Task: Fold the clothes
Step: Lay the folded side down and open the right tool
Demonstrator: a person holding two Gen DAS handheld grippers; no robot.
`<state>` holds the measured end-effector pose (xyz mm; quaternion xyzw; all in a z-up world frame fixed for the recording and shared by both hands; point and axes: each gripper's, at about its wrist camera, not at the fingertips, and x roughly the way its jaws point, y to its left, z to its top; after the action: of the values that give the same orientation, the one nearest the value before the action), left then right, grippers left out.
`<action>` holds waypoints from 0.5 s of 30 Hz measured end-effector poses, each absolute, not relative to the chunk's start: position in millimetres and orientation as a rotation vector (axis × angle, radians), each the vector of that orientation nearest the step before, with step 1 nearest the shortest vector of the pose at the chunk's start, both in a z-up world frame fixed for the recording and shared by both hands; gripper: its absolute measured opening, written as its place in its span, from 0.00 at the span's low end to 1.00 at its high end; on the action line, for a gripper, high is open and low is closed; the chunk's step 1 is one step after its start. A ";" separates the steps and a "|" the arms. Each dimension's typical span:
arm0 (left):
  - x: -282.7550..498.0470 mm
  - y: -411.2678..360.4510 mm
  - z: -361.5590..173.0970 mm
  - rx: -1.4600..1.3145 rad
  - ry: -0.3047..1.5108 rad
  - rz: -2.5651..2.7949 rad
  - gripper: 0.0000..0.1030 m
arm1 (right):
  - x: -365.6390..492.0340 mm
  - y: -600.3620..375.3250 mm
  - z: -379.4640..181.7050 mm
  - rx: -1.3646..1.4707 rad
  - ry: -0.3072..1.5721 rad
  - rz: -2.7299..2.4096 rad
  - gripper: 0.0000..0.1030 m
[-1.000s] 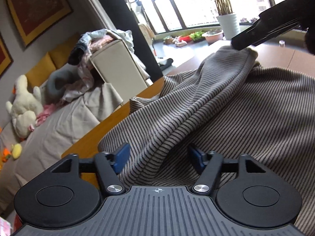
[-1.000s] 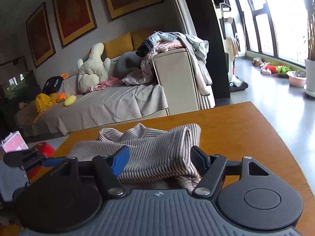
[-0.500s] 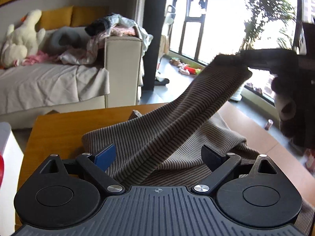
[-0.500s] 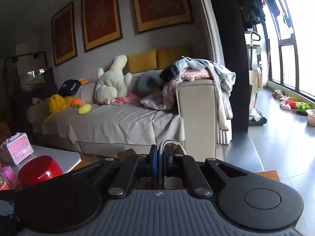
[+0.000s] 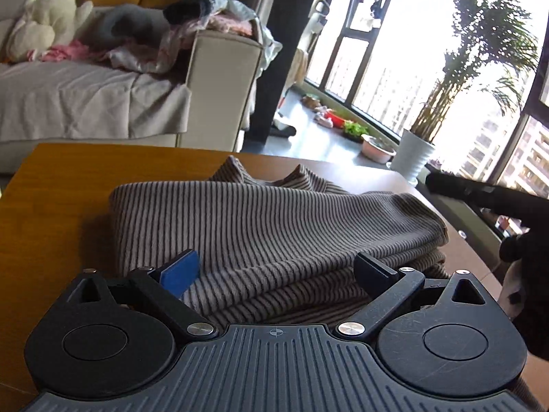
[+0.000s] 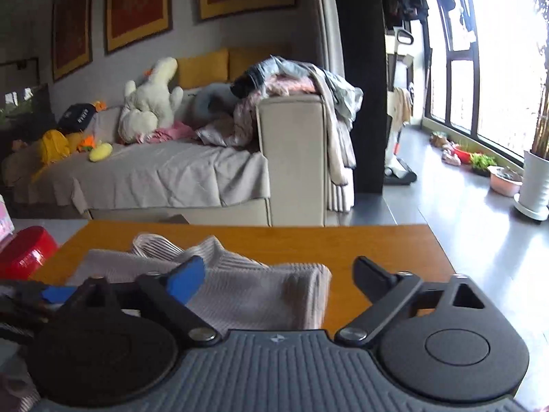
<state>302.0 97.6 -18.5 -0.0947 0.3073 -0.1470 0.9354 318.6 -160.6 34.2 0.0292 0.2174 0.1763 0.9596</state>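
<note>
Lying folded on table [image 5: 51, 185], striped garment [image 5: 274, 226]; claws apart.

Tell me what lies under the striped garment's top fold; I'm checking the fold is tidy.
Under the top fold of the striped garment, more striped layers are stacked, with the collar peeking out behind, all on the wooden table. How the lower layers lie inside is covered.

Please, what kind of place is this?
Most likely a home living room: a sofa with a plush toy, framed pictures on the wall, and a striped garment on a wooden table.
</note>
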 end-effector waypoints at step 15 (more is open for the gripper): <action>287.8 90.0 -20.8 -0.176 0.613 -0.307 1.00 | 331.7 -144.2 -22.0 0.175 0.618 0.403 1.00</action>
<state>287.8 90.0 -20.8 -0.0863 0.3001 -0.1503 0.9380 331.7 -144.2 -22.0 0.0854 0.3014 0.1965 0.9291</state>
